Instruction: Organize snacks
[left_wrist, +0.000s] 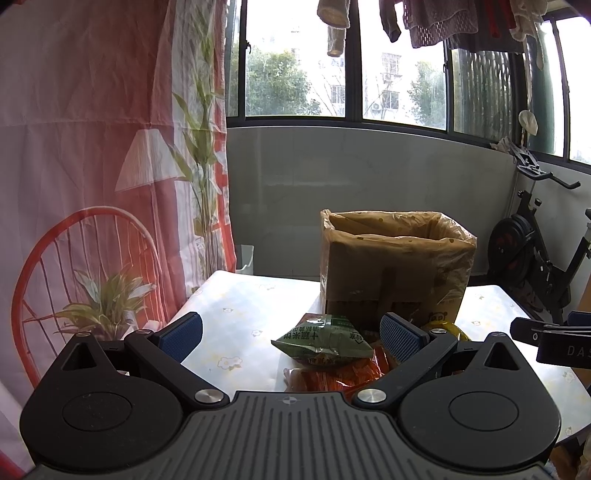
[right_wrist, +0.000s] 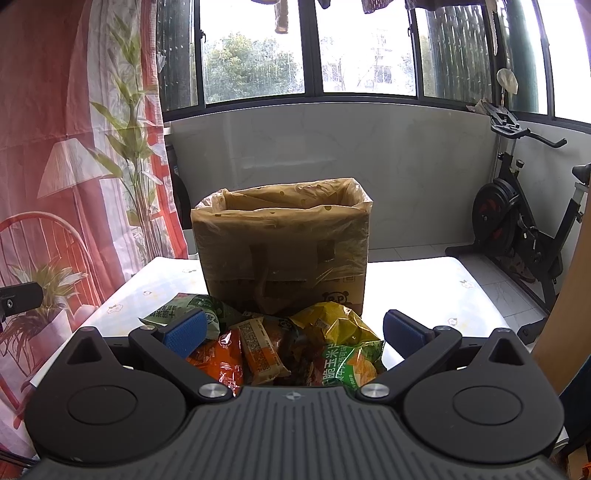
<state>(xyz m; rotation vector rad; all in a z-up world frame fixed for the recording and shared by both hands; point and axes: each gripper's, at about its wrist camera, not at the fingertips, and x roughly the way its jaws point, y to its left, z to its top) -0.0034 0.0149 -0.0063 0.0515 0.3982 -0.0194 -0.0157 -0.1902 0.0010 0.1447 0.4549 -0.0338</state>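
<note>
Between right claw (right_wrist: 291, 332) tips, spread & empty: snack pile (right_wrist: 280, 347), box (right_wrist: 284, 251) dead ahead; left claw (left_wrist: 291, 332) also spread, nothing held.

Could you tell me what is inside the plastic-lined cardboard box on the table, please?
Only the tan plastic liner shows inside the brown cardboard box; its front wall hides the bottom, so any contents cannot be seen.

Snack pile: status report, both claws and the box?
Left claw open, empty. Right claw open, empty, over the snack pile. Lined cardboard box upright behind the pile, top open. Nothing blocking the path.
</note>
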